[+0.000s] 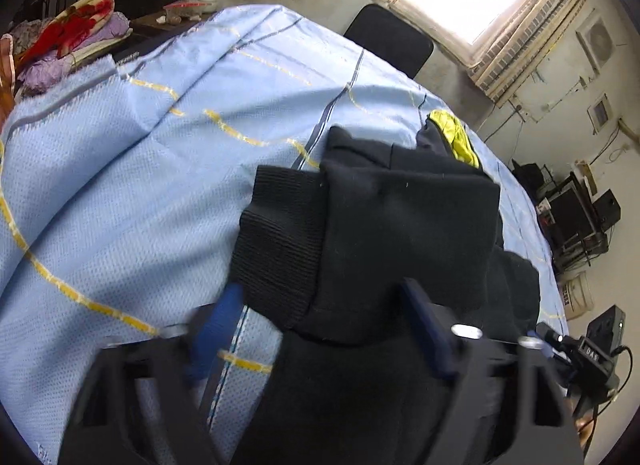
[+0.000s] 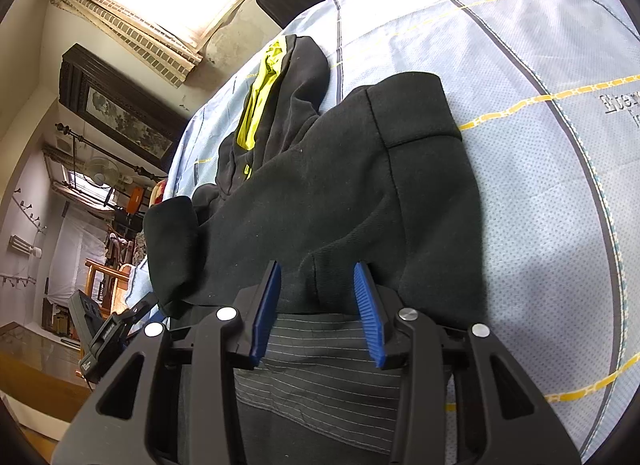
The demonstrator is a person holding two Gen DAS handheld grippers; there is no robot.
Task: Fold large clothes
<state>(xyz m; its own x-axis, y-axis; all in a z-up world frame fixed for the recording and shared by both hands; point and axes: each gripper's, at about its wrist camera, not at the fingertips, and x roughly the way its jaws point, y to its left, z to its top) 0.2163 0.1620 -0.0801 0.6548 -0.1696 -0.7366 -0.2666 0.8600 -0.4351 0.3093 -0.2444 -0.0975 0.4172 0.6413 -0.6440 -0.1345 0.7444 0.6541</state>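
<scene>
A black hooded sweatshirt (image 2: 344, 185) with a yellow-green hood lining (image 2: 260, 93) lies folded on a light blue bedsheet (image 2: 540, 193). In the left wrist view the sweatshirt (image 1: 400, 233) shows a ribbed cuff (image 1: 276, 249) and the lining (image 1: 456, 137) behind it. My left gripper (image 1: 324, 305) is open, its blue fingers either side of the folded sleeve. My right gripper (image 2: 318, 297) is open at the sweatshirt's near hem, its blue fingers (image 2: 370, 309) apart over the black fabric. A grey pinstriped inner layer (image 2: 320, 365) shows below them.
The sheet (image 1: 120, 185) covers the whole bed. A black chair back (image 1: 388, 41) stands beyond the far edge under a bright window. Piled bedding (image 1: 72, 33) lies far left. Electronics and boxes (image 1: 572, 217) stand to the right of the bed.
</scene>
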